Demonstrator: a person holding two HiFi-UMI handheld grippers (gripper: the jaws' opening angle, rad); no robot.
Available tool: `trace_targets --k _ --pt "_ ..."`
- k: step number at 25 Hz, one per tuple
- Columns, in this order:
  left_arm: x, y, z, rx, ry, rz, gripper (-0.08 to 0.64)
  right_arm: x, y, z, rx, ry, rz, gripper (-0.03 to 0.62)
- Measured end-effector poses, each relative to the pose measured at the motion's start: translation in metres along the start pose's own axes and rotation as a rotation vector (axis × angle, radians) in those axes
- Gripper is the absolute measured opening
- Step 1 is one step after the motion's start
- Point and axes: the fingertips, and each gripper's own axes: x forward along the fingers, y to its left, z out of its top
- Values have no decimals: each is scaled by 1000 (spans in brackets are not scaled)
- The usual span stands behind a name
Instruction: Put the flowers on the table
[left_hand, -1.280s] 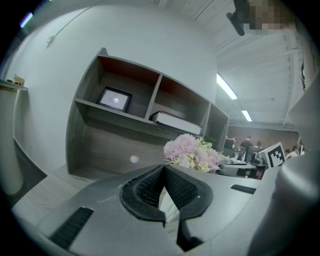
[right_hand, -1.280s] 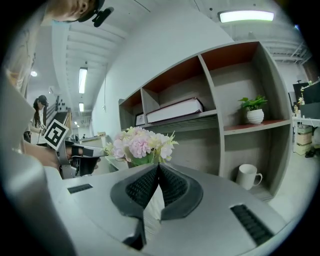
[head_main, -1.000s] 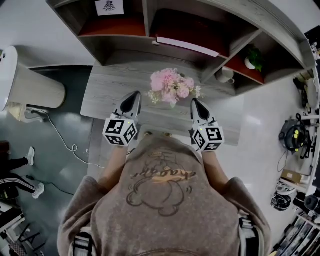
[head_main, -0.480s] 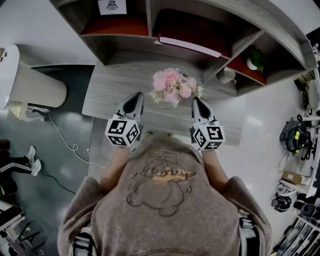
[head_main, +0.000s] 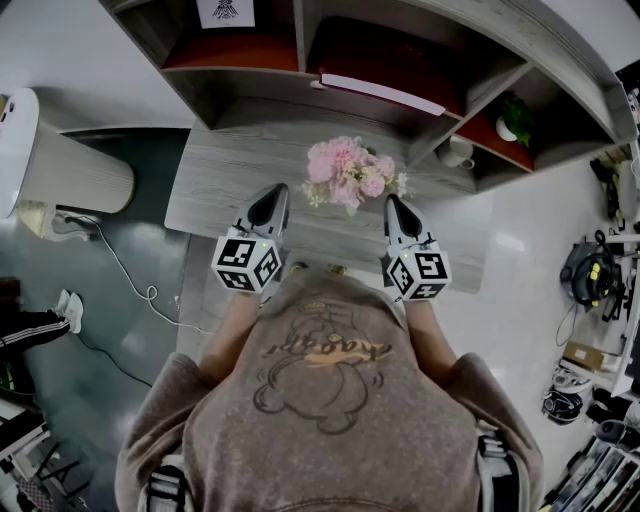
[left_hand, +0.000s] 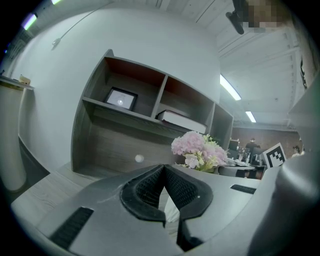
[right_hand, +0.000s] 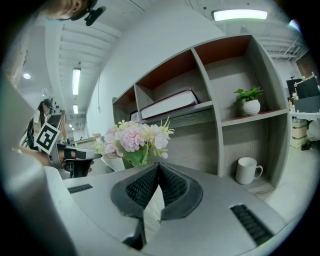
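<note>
A bunch of pink and white flowers (head_main: 347, 172) stands upright on the grey wooden table (head_main: 220, 180), just in front of the shelf unit. The same flowers (left_hand: 198, 150) show right of centre in the left gripper view, and the flowers (right_hand: 134, 139) sit left of centre in the right gripper view. My left gripper (head_main: 268, 205) hovers at the flowers' left and my right gripper (head_main: 397, 212) at their right, both a little nearer to me. Both are shut with nothing between the jaws. Neither touches the flowers.
A shelf unit (head_main: 300, 50) backs the table, holding a framed picture (left_hand: 120, 98), a flat book (right_hand: 172, 104), a white mug (right_hand: 248, 169) and a small potted plant (right_hand: 248, 99). A white cylindrical bin (head_main: 55, 160) stands at the left. A cable (head_main: 125, 280) trails on the floor.
Both grippers have crept slightly forward toward the flowers; the flowers have not moved. A person's feet at the far left have shifted.
</note>
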Motion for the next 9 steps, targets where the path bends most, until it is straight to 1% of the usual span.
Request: trace_targets --k 9 --pt "0 -1 -5 -10 13 -5 17 -1 -2 -5 8 5 -4 -2"
